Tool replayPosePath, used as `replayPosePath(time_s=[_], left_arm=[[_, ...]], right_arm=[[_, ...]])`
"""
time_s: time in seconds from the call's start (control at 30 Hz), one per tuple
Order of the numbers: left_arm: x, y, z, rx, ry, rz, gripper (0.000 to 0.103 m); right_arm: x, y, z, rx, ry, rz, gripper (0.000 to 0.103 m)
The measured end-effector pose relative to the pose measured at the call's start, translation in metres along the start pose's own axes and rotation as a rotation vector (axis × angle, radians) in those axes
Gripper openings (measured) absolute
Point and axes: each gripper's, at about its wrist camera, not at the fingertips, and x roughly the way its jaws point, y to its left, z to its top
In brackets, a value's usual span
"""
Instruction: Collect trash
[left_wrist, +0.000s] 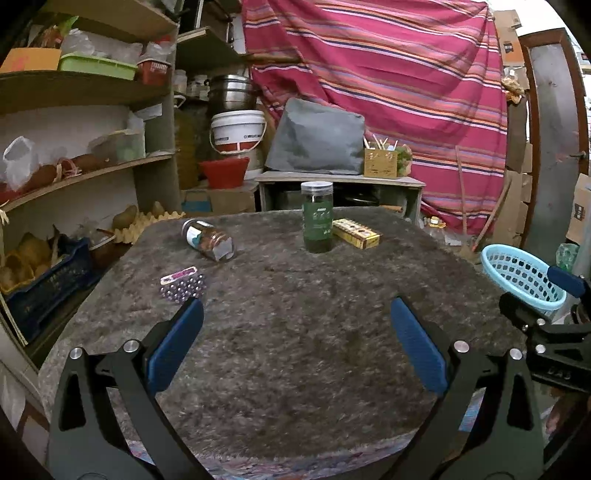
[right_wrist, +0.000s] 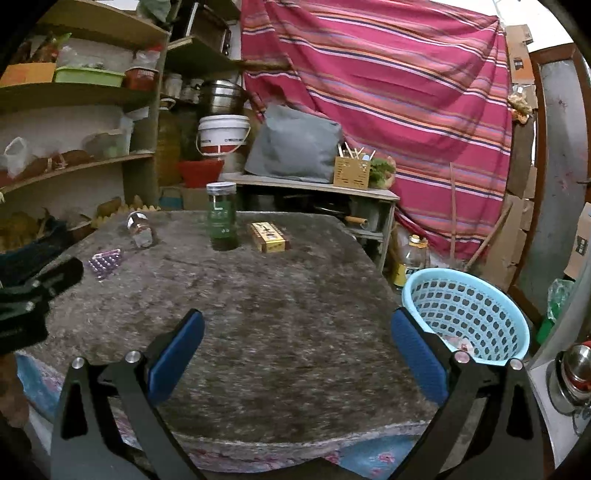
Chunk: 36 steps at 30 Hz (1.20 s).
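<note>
On the grey fuzzy table (left_wrist: 295, 332) stand a tall green jar (left_wrist: 317, 218) upright, a small jar (left_wrist: 208, 240) lying on its side, a yellow box (left_wrist: 356, 232) and a purple blister pack (left_wrist: 181, 286). The same show in the right wrist view: green jar (right_wrist: 221, 218), lying jar (right_wrist: 140, 229), yellow box (right_wrist: 269, 237), blister pack (right_wrist: 105, 263). A light blue basket (right_wrist: 465, 314) sits off the table's right edge, something small inside. My left gripper (left_wrist: 295, 314) is open and empty above the table's near part. My right gripper (right_wrist: 297, 325) is open and empty, its right finger next to the basket.
Shelves (left_wrist: 74, 177) with crates and bags stand left of the table. Behind are a white bucket (left_wrist: 238, 131), a low bench with a grey cushion (left_wrist: 316, 138) and a striped red cloth (left_wrist: 388, 74). A metal kettle (right_wrist: 572, 373) and bottle (right_wrist: 410, 262) sit at right.
</note>
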Motion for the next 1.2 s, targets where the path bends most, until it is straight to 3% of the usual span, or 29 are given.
replayPosePath(time_s=[1.2], left_arm=[[0.004,0.017,-0.004,-0.016,-0.03,0.052,0.098]], right_arm=[[0.001,0.019,0.005,0.012,-0.025,0.006,0.099]])
